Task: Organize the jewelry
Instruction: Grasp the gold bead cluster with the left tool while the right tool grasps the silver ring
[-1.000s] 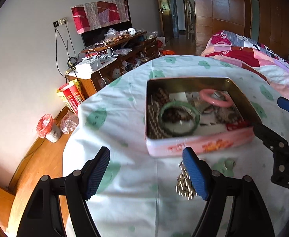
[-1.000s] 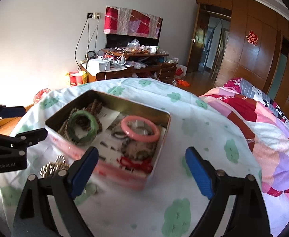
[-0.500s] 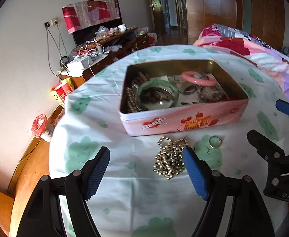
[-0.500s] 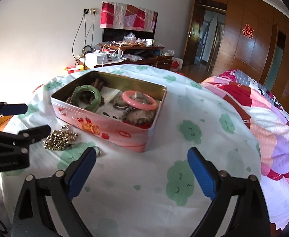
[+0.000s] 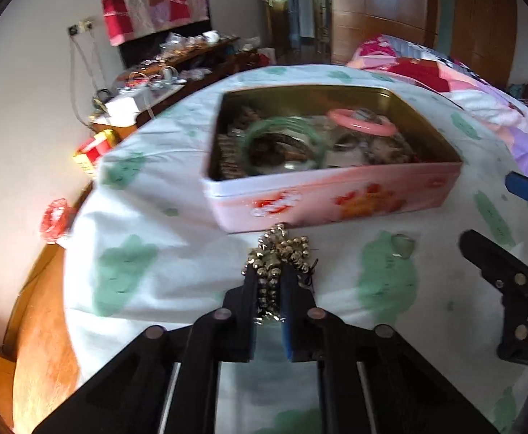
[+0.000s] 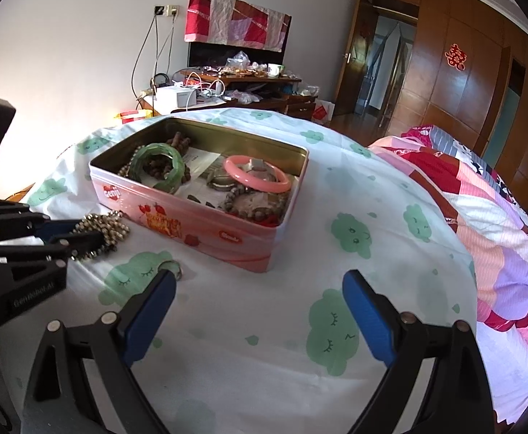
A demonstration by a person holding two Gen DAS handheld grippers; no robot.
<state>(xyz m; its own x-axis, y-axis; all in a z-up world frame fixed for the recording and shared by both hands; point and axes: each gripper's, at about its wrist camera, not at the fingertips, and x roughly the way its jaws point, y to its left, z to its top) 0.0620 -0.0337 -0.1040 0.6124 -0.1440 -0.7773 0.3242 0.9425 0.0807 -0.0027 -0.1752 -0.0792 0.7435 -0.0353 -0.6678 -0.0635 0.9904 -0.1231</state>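
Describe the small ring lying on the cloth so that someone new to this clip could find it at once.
Start at the pink tin of jewelry on the cloud-print cloth. In front of its near wall, on a green cloud, lies the small ring, beside the right gripper's left finger. Unlike the gold bead strand nearby, which the left gripper is closing on, it is a single plain loop and untouched.

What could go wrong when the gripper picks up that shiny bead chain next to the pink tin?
The left gripper is closing on only part of the gold bead chain; loose loops stick out past its fingers, so they might slip free or snag on the pink tin's wall when lifted. The chain lies right beside the tin, so a pull could nudge it. A small ring sits near the right gripper and could get knocked.
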